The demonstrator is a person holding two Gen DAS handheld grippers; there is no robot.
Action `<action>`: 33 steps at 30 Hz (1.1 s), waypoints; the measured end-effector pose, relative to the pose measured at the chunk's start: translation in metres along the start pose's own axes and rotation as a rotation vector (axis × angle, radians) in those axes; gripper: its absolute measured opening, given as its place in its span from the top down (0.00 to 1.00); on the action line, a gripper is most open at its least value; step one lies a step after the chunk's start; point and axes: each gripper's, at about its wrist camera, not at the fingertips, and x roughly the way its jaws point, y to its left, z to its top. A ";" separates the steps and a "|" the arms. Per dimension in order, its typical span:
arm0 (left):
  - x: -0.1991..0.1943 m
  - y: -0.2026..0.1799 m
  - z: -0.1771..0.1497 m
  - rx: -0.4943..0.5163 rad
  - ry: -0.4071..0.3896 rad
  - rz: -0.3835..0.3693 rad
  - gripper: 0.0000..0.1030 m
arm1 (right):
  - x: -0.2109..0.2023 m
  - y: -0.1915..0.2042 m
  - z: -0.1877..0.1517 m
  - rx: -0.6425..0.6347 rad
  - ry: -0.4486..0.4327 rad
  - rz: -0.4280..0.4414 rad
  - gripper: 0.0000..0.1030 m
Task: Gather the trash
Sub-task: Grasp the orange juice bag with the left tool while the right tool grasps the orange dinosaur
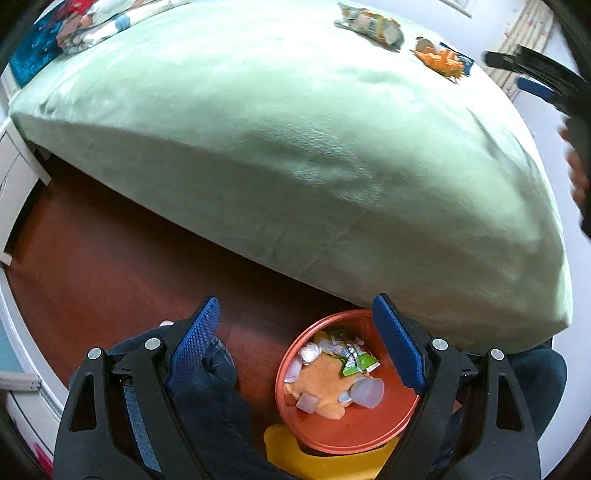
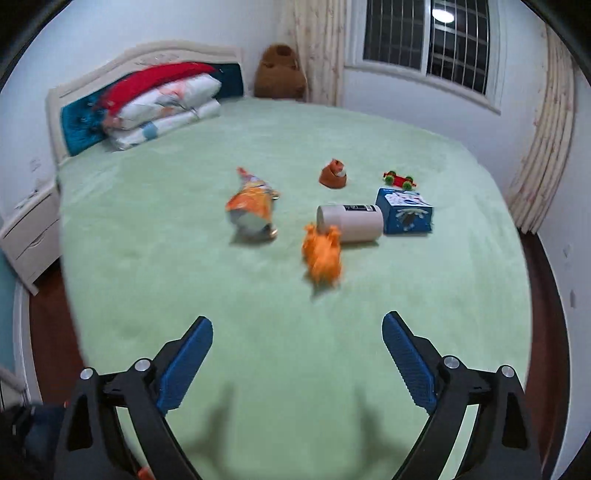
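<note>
An orange waste bin (image 1: 376, 432) stands on the floor by the bed, holding crumpled wrappers, a clear cup and an orange scrap. My left gripper (image 1: 297, 310) hangs open above it with nothing between its fingers. Over the green bed (image 2: 258, 295) my right gripper (image 2: 297, 328) is open and empty. Ahead of it lie an orange crumpled wrapper (image 2: 322, 254) and an orange snack bag (image 2: 251, 206). The same snack bag (image 1: 369, 24) and crumpled wrapper (image 1: 441, 61) show at the bed's far side in the left wrist view, where the right gripper (image 1: 532, 74) enters at the upper right.
On the bed also lie a white cylinder (image 2: 351, 221), a blue box (image 2: 406, 212), a small brown plush (image 2: 333, 175) and a toy car (image 2: 399, 180). Pillows (image 2: 162, 107) stack at the headboard. A nightstand (image 2: 29, 236) stands left. The person's legs (image 1: 207, 380) flank the bin.
</note>
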 end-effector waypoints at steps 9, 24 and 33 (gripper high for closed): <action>0.000 0.011 0.012 -0.040 0.004 -0.007 0.20 | 0.099 -0.020 0.044 0.120 0.137 -0.033 0.22; -0.014 -0.001 0.039 -0.003 -0.045 -0.013 0.20 | 0.030 -0.031 0.003 0.144 0.065 0.086 0.66; -0.034 -0.036 0.122 0.084 -0.121 -0.068 0.20 | -0.073 -0.030 -0.062 0.122 -0.096 0.137 0.66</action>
